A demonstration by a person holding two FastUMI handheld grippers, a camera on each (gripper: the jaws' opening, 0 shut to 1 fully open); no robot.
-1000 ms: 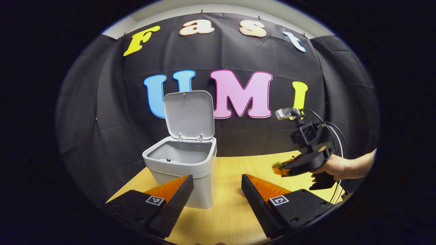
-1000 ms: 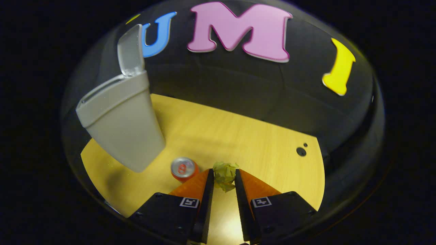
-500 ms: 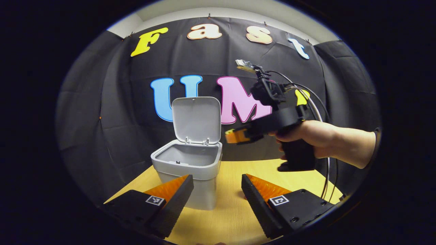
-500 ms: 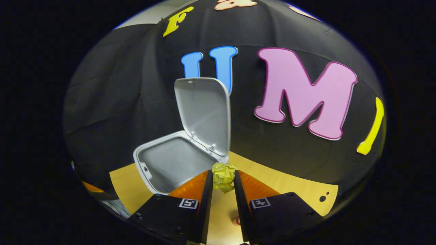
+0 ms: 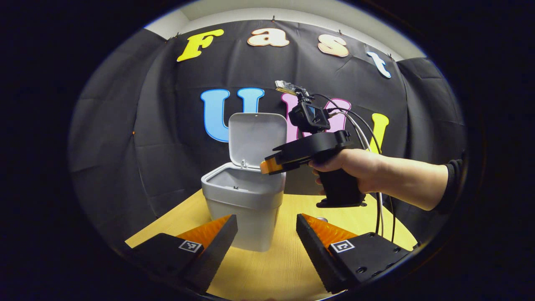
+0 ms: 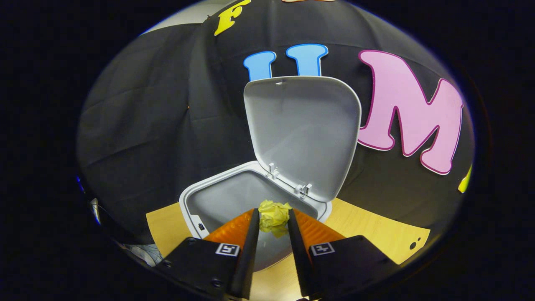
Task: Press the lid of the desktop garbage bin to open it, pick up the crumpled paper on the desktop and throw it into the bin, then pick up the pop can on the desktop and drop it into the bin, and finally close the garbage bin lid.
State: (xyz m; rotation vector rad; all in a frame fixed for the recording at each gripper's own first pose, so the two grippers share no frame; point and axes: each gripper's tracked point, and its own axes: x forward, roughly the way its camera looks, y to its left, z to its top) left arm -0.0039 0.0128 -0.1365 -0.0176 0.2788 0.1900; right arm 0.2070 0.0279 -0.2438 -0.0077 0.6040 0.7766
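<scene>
The grey desktop bin (image 5: 244, 209) stands on the wooden table with its lid (image 5: 257, 138) swung up. My left gripper (image 5: 266, 234) hangs open in front of the bin, with nothing between its fingers. A hand (image 5: 355, 165) holds my right gripper (image 5: 269, 166) over the bin's right rim. In the right gripper view, my right gripper (image 6: 272, 223) is shut on the crumpled yellow paper (image 6: 273, 214), just above the bin's open mouth (image 6: 234, 200) and below the raised lid (image 6: 303, 133). A small metal top, probably the pop can (image 5: 322, 218), peeks out behind my left gripper's right finger.
The yellow wooden table (image 5: 284, 267) reaches to the black cloth wall close behind the bin. Cables (image 5: 380, 209) trail down from the right gripper. Bare table (image 6: 376, 236) lies to the right of the bin.
My right gripper lifted the paper off the table, away from the can, and carried it left to just above the bin's opening. The left gripper has stayed open and shifted only slightly.
</scene>
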